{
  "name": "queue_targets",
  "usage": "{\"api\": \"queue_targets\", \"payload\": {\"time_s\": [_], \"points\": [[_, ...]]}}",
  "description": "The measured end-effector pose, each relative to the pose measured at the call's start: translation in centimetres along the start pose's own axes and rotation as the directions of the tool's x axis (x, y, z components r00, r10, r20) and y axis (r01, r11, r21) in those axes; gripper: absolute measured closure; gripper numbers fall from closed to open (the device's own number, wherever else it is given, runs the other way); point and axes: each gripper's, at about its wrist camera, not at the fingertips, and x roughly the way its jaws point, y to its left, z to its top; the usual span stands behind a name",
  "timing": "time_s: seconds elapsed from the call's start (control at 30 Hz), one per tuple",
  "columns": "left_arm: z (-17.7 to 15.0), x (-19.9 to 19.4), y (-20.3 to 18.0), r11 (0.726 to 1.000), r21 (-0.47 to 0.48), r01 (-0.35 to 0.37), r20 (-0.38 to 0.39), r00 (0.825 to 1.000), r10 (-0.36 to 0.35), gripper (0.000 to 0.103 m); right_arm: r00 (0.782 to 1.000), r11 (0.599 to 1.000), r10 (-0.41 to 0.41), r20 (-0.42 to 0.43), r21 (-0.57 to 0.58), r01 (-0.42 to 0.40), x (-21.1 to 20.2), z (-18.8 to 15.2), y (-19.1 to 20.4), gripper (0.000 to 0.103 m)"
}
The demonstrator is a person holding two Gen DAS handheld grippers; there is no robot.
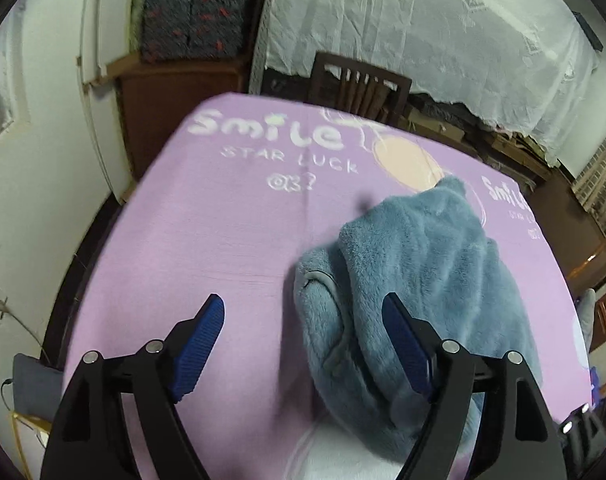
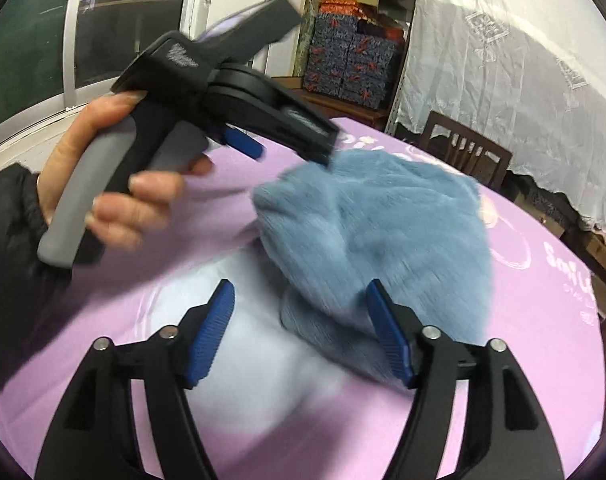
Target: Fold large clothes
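- The blue fleece garment lies bunched in a loose heap on the purple cloth that covers the table; in the left wrist view it fills the lower right of the frame, in the right wrist view the centre and right
- The left gripper stands wide open at the bottom of its own frame; its left blue pad is over bare purple cloth, its right pad is in front of the fleece, and nothing is pinched between them
- In the right wrist view the left gripper appears at the upper left, held by the person's left hand around a grey grip, with a dark sleeve at the frame's left edge
- The right gripper is also spread wide at the bottom centre of its frame; its right pad overlaps the near edge of the fleece, its left pad is over a pale patch of the cloth; it holds nothing
- White lettering reading "Smile" runs across the cloth in the upper middle of the left wrist view; a dark wooden chair stands behind the table's far edge, with a white lace curtain behind it at the upper right
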Motion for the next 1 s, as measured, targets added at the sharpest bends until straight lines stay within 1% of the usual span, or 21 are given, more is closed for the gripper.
{"api": "queue_targets", "payload": {"time_s": [0.1, 0.17, 0.2, 0.27, 0.33, 0.37, 0.4, 0.5, 0.57, 0.67, 0.77, 0.87, 1.0], "points": [[-0.5, -2.0, -1.2, 0.999, 0.031, -0.008, 0.032, 0.999, 0.007, 0.022, 0.999, 0.997, 0.011, 0.040, 0.077, -0.014, -2.6, -0.1, -2.3, 0.036], [-0.7, -3.2, -2.6, 0.997, 0.066, -0.049, 0.069, 0.997, 0.044, 0.022, 0.996, 0.985, 0.027, 0.089, 0.170, -0.042, -3.9, 0.8, -4.4, 0.038], [-0.7, -3.6, -3.3, 0.995, 0.082, -0.062, 0.082, 0.995, 0.055, 0.021, 0.994, 0.977, 0.026, 0.107, 0.207, -0.048, -4.2, 1.4, -5.3, 0.041], [-0.7, -4.2, -4.8, 0.990, 0.116, -0.081, 0.102, 0.992, 0.069, 0.021, 0.993, 0.965, 0.023, 0.116, 0.257, -0.052, -4.1, 2.4, -6.5, 0.060], [-0.7, -4.3, -5.9, 0.985, 0.139, -0.104, 0.113, 0.990, 0.089, 0.021, 0.993, 0.952, 0.020, 0.118, 0.300, -0.055, -3.3, 3.4, -7.6, 0.069], [-0.8, -4.1, -6.2, 0.983, 0.145, -0.115, 0.115, 0.988, 0.099, 0.021, 0.993, 0.948, 0.013, 0.114, 0.314, -0.048, -2.7, 3.8, -8.0, 0.071], [-1.0, -3.7, -6.5, 0.981, 0.147, -0.126, 0.111, 0.988, 0.110, 0.021, 0.994, 0.944, 0.007, 0.107, 0.327, -0.042, -2.0, 4.1, -8.6, 0.071], [-1.7, -2.1, -6.5, 0.982, 0.142, -0.124, 0.078, 0.990, 0.114, 0.021, 0.997, 0.930, 0.013, 0.078, 0.366, -0.041, 0.1, 4.2, -10.1, 0.071], [-2.6, -0.8, -6.6, 0.977, 0.157, -0.146, 0.055, 0.989, 0.139, 0.021, 0.999, 0.921, 0.024, 0.046, 0.386, -0.040, 1.5, 3.6, -10.7, 0.071], [-4.2, 1.2, -7.0, 0.967, 0.186, -0.171, 0.027, 0.985, 0.169, 0.021, 1.000, 0.923, 0.017, -0.001, 0.385, -0.016, 2.8, 2.2, -11.0, 0.071], [-5.2, 1.7, -7.3, 0.962, 0.195, -0.191, 0.049, 0.981, 0.186, 0.019, 0.998, 0.914, 0.058, -0.005, 0.402, -0.051, 3.9, 0.6, -11.9, 0.071], [-5.8, 1.7, -7.9, 0.952, 0.222, -0.210, 0.070, 0.977, 0.199, 0.019, 0.997, 0.912, 0.074, 0.019, 0.402, -0.075, 4.2, -0.6, -12.2, 0.071], [-6.3, 1.9, -8.3, 0.939, 0.240, -0.248, 0.100, 0.968, 0.230, 0.015, 0.995, 0.906, 0.096, 0.037, 0.410, -0.103, 4.4, -1.2, -12.5, 0.071]]}}
